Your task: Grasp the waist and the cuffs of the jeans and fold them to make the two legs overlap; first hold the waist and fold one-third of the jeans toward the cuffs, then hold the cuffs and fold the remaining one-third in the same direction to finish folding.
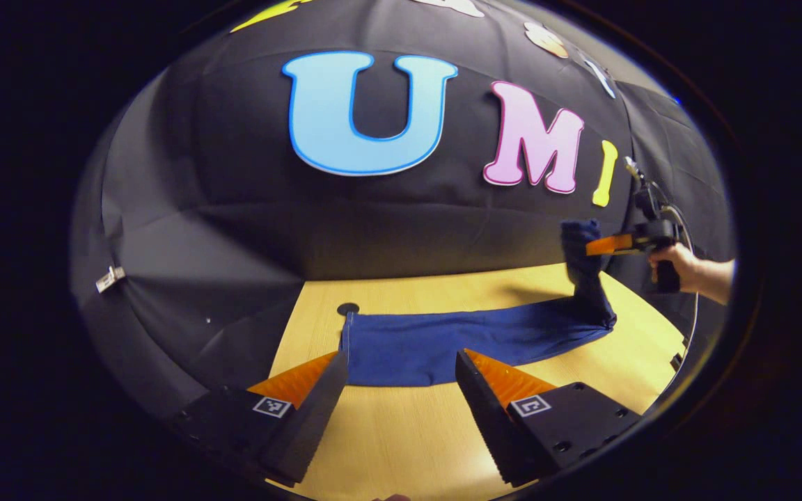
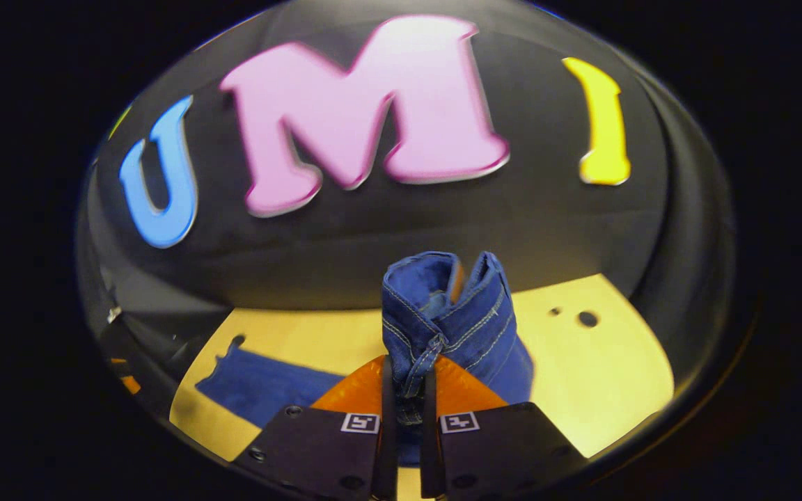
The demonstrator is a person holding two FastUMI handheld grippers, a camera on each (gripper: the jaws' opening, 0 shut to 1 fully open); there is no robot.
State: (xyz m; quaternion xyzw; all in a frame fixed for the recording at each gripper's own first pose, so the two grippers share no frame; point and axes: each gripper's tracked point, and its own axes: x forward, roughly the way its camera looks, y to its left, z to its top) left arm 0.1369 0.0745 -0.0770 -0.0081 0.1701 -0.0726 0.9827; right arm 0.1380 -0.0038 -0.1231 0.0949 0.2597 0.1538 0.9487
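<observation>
Dark blue jeans (image 1: 470,337) lie in a long strip across the wooden table (image 1: 401,438), the two legs overlapped. Their cuff end lies flat at the left, near my left gripper (image 1: 401,362), which hovers open just in front of the cloth with nothing between its fingers. At the far right the waist end (image 1: 580,243) is lifted off the table, pinched by my right gripper (image 1: 599,245) in a person's hand (image 1: 686,268). In the right gripper view the bunched waistband (image 2: 446,313) stands up from my right gripper (image 2: 408,383), which is shut on it.
The black cloth wall rises close behind the table. A dark round hole (image 1: 348,308) sits in the tabletop just behind the cuff end, and small holes (image 2: 587,319) mark the table near the waist. Bare wood lies in front of the jeans.
</observation>
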